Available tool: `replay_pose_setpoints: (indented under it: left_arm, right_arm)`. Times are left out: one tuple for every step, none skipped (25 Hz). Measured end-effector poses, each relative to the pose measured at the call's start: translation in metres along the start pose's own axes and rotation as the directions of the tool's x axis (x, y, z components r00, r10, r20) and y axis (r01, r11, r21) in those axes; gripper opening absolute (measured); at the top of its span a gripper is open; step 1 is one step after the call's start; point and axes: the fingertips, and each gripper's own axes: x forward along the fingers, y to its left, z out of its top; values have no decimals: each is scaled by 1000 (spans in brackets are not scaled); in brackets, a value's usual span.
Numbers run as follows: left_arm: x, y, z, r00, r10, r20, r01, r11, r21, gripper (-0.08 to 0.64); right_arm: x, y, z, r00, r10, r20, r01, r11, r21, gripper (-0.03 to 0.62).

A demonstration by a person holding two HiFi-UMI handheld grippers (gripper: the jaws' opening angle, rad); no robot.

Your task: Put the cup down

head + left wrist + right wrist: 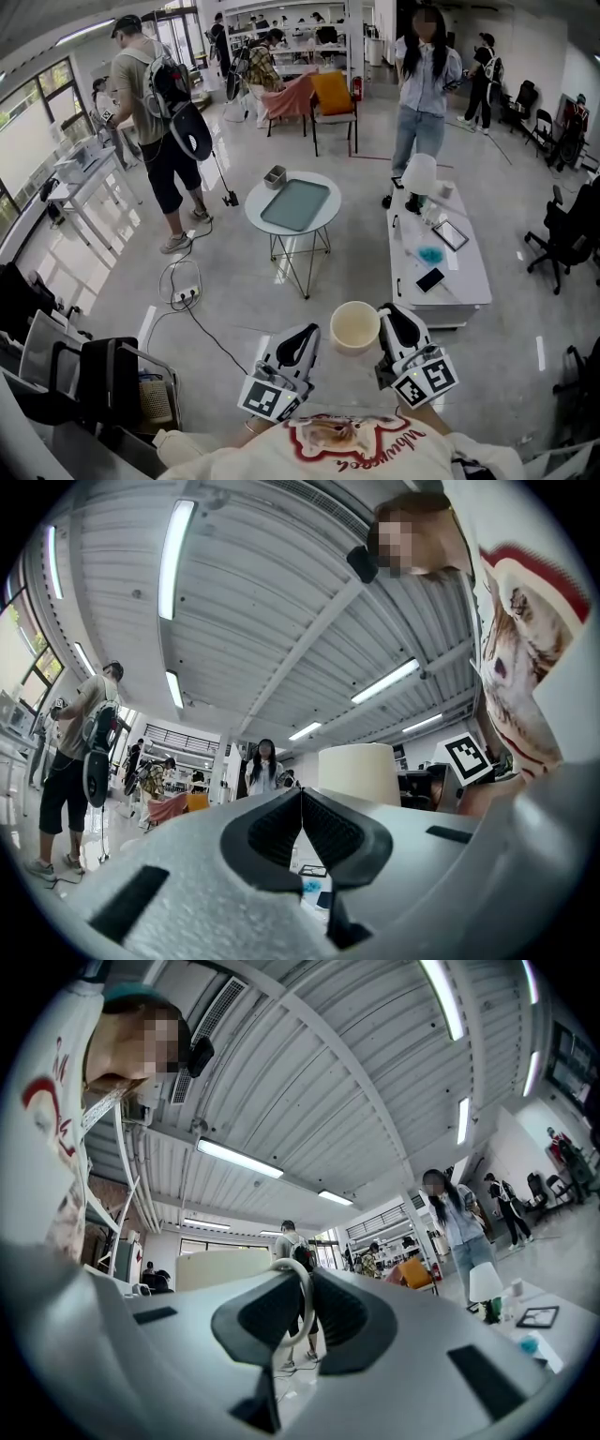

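- A cream, empty cup (355, 326) is held upright in mid-air, its loop handle (302, 1299) clamped by the right gripper (385, 322)
- The left gripper (310, 335) is seen closed on nothing

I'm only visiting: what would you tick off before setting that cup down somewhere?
1. Right tongs gripping cup: ok, handle pinched between them.
2. Cup upright: ok, mouth faces up.
3. Left tongs free: ok, shut, empty.
4. Surface under cup: not ok, only floor there.
5. Room on round table ahead: ok, its tray looks bare.
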Motion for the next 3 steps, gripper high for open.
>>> replay_pose_setpoints:
  left_arm:
    - [0,1,0,1000,1,5,-1,1000,7,15]
    - [0,2,1,1000,2,10,-2,1000,13,15]
    - [0,3,1,1000,3,13,-3,1000,16,17]
  right_arm:
    - [1,0,0,1000,1,0,-1,1000,1,61]
    - [1,1,0,1000,3,0,-3,1000,2,61]
    - [2,1,-1,1000,5,1,-5,1000,3,61]
